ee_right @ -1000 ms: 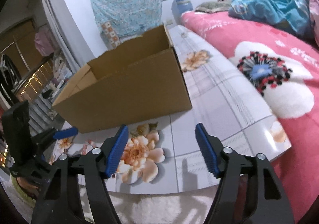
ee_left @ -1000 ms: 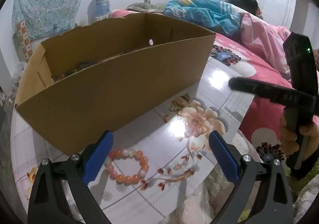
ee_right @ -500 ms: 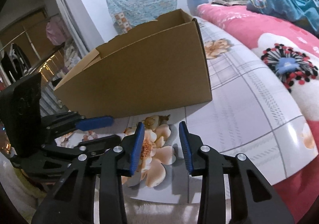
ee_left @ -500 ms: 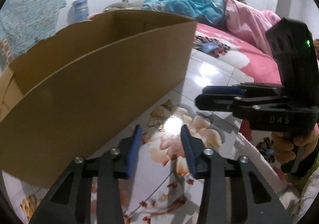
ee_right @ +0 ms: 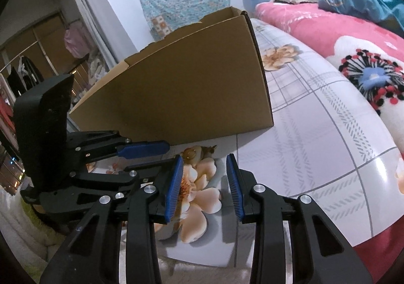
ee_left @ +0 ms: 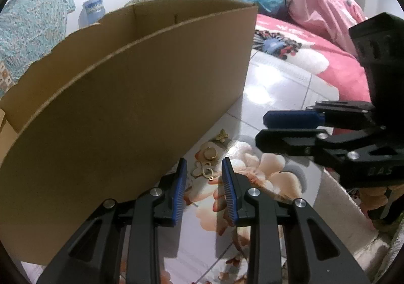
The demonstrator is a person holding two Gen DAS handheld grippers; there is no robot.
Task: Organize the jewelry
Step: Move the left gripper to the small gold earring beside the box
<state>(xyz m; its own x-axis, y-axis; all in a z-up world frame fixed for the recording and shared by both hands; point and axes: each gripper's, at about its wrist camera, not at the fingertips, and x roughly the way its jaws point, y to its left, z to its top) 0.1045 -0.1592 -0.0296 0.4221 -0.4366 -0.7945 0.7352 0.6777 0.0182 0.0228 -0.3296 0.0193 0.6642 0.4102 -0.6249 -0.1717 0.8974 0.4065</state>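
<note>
The left gripper has just been closing its jaws. They stand narrow now with nothing between the blue pads, only the flowered print of the counter showing through the gap.

At twelve o'clock from those jaws, just beyond the tips, lies a little cluster of gold jewelry. It is made of small looped pieces lying flat on the glossy top, apart from the pads. A gold hoop sits next along that line, and a butterfly-shaped gold piece lies farther on, toward one o'clock. The string of pieces runs away from the jaws, close by the foot of the cardboard box, which fills nine to eleven o'clock.

The right gripper hangs at two o'clock, side-on, above the counter and to the right of the pieces. Its jaws have also just been closing and are narrow and empty. The left one is judged nearer and better lined up.

The pieces are tiny, thin and pale gold. They are hard to tell from the printed petals, so pinching one cleanly looks fiddly. Beyond the counter lies a bed under a pink blanket.
</note>
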